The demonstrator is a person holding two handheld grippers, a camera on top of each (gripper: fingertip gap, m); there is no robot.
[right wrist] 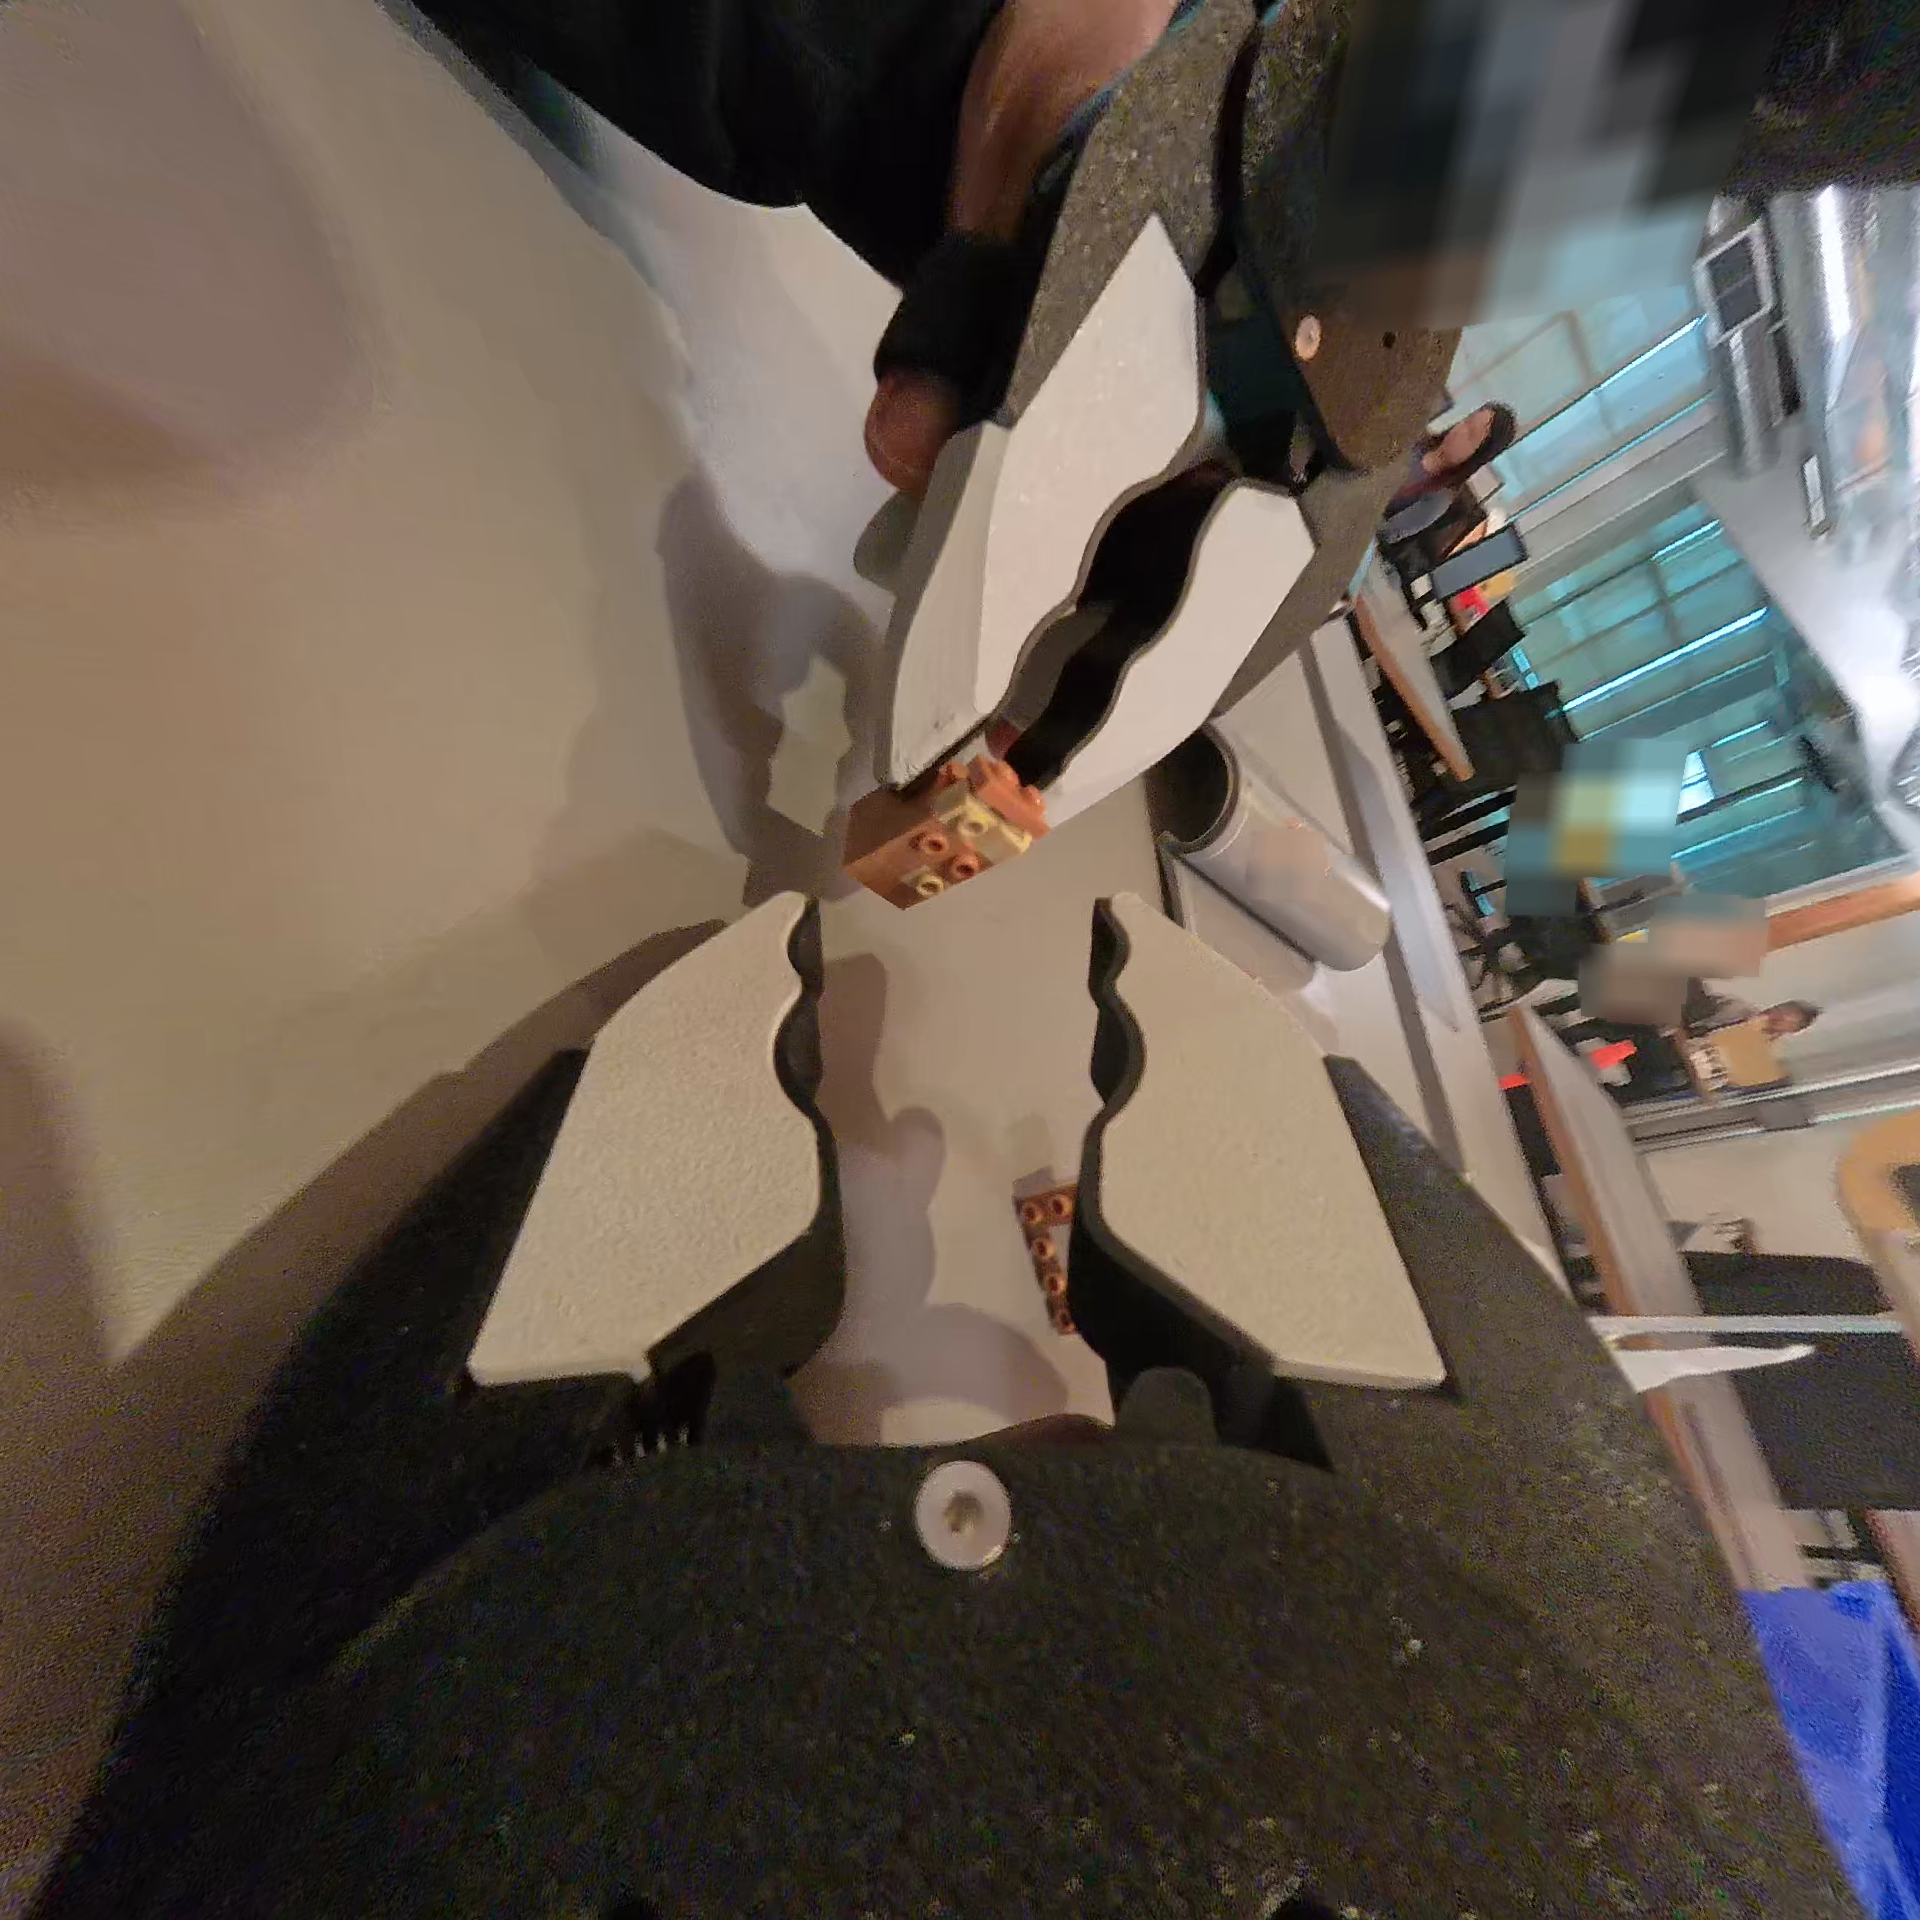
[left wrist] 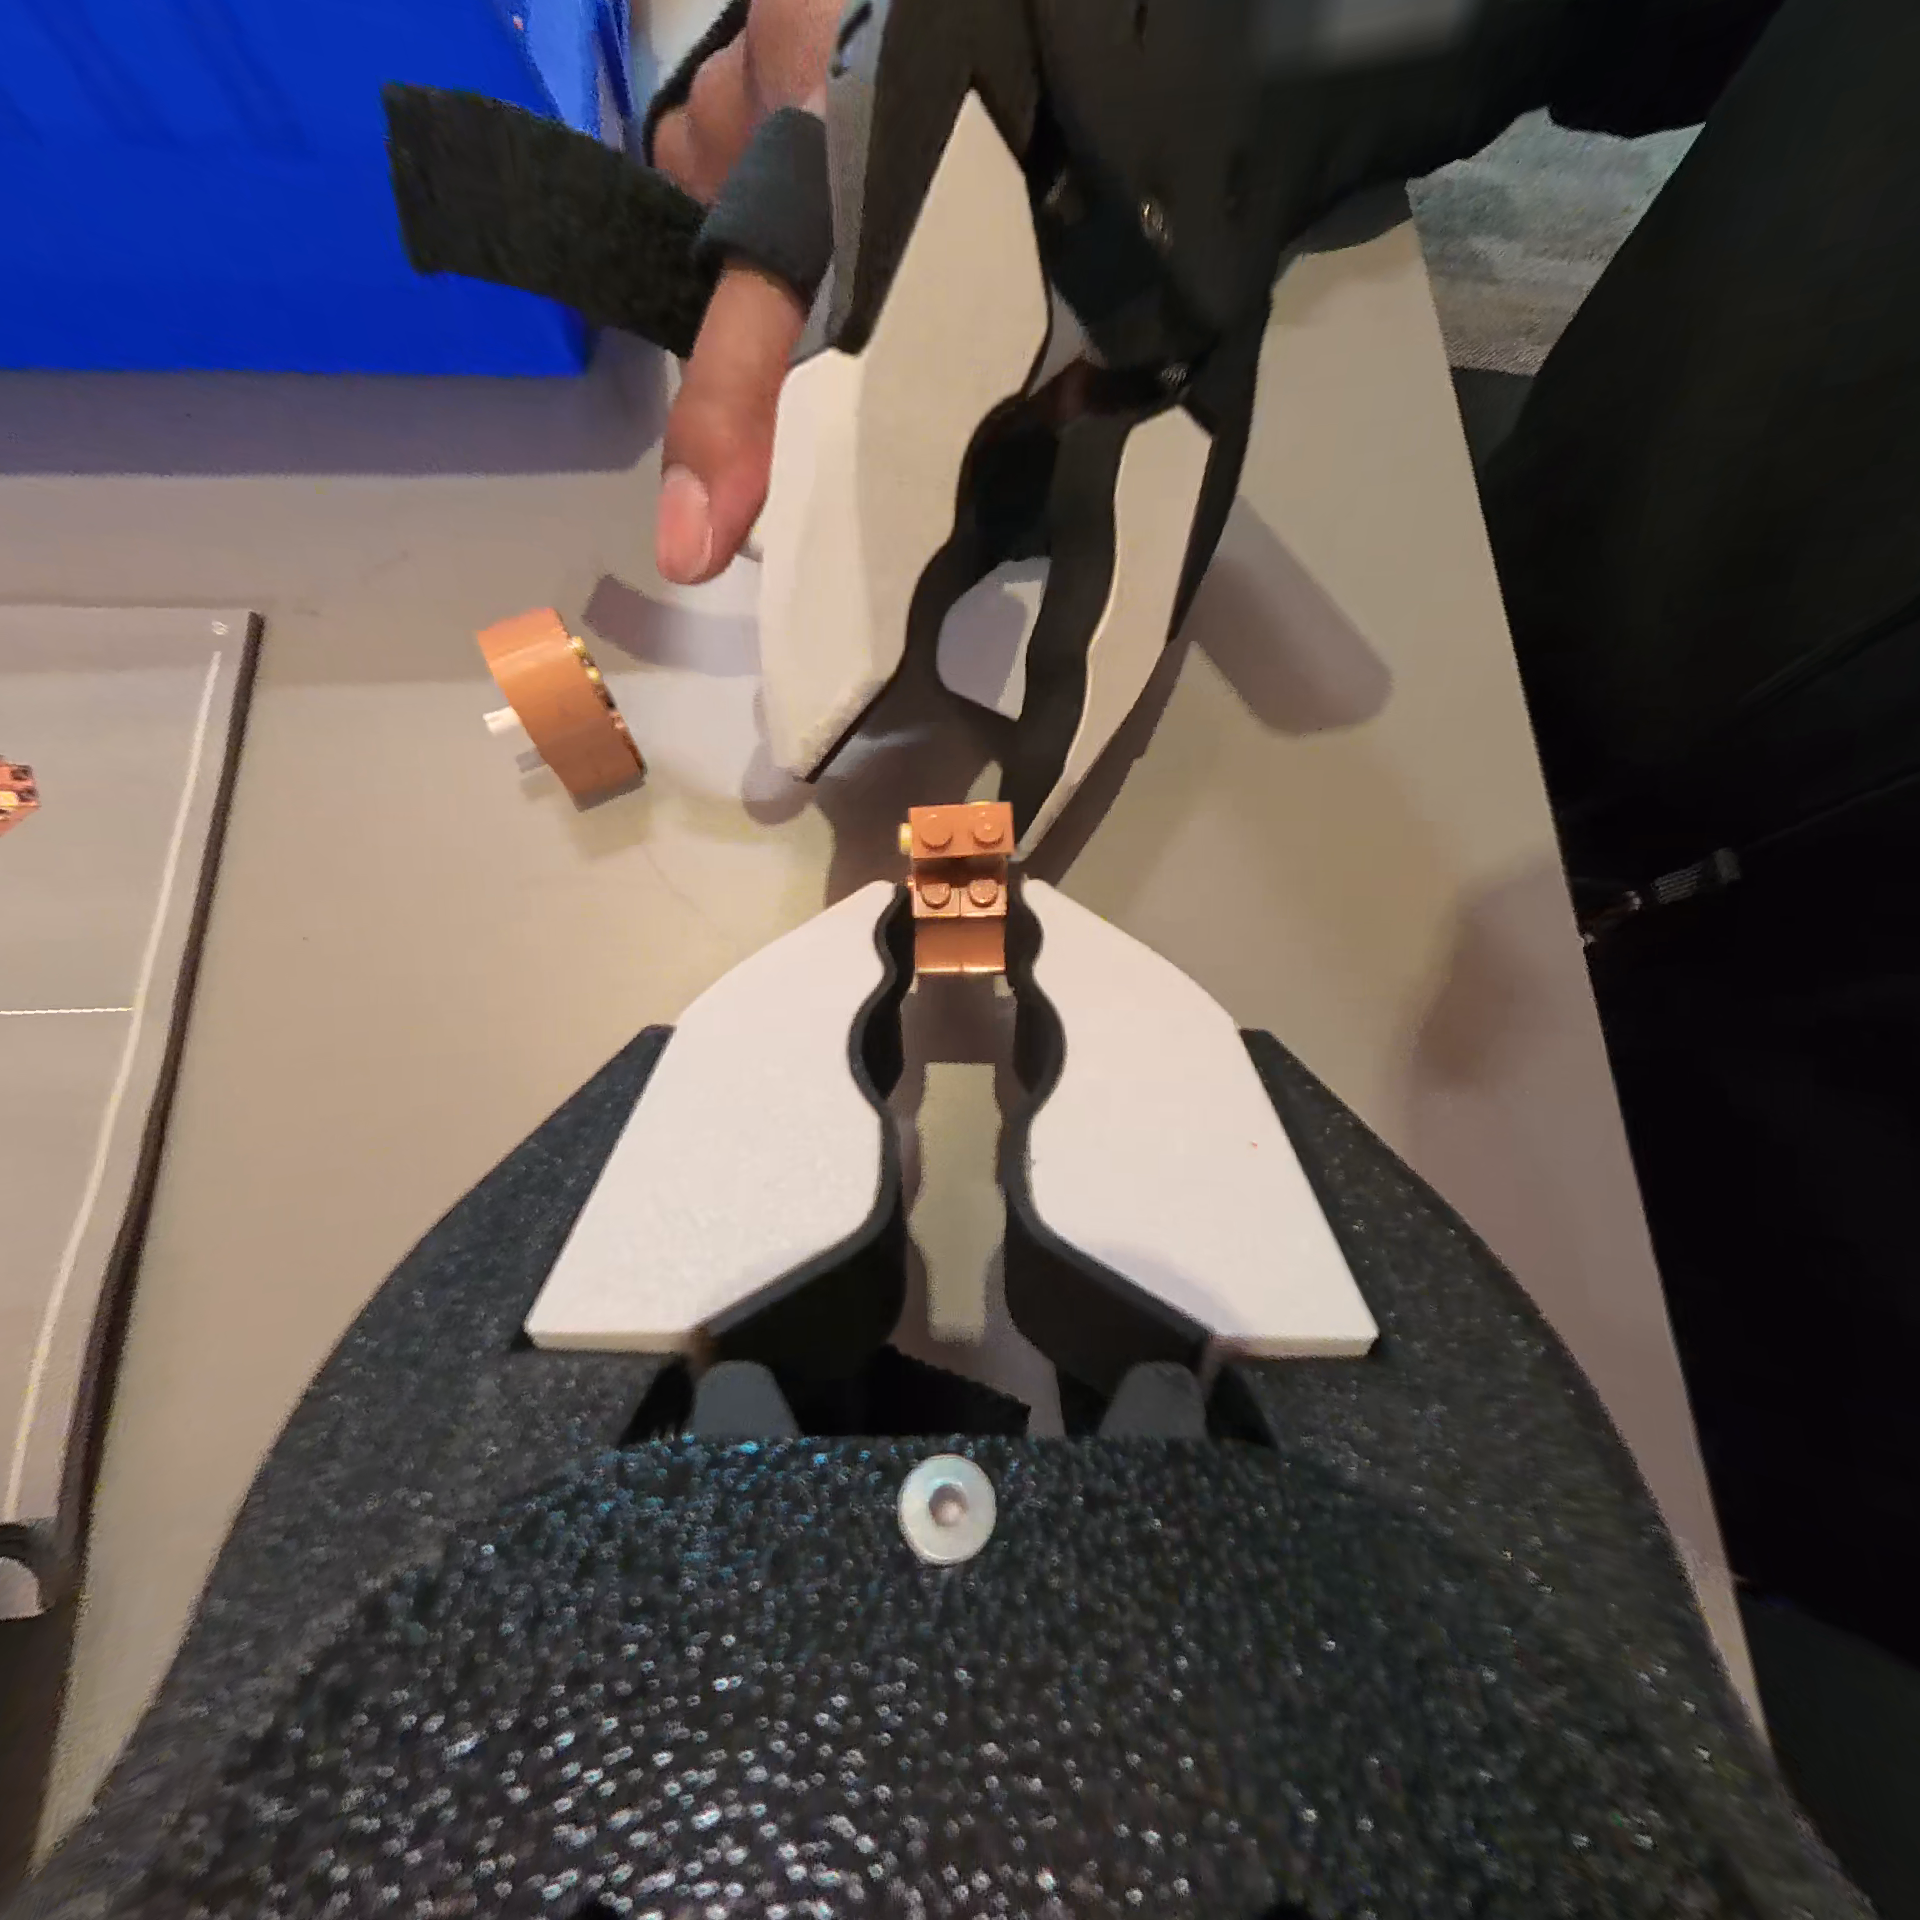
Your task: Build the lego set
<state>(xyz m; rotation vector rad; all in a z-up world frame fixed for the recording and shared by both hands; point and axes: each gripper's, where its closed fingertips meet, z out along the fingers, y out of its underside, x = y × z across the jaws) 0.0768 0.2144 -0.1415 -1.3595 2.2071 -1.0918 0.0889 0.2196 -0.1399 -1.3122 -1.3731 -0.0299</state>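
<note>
My left camera looks close along its fingers, down over the desk point(left wrist: 436, 935). My right one faces back, rolled sideways. Both share the brown brick cluster point(left wrist: 956, 894) point(right wrist: 935, 842) near the desk's edge.

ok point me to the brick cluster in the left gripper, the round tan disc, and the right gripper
brick cluster point(left wrist: 957, 899): left wrist view, studded face between the fingertips.
round tan disc point(left wrist: 556, 707): left wrist view, curved side wall.
right gripper point(right wrist: 951, 925): right wrist view, midway between open fingertips.
</note>
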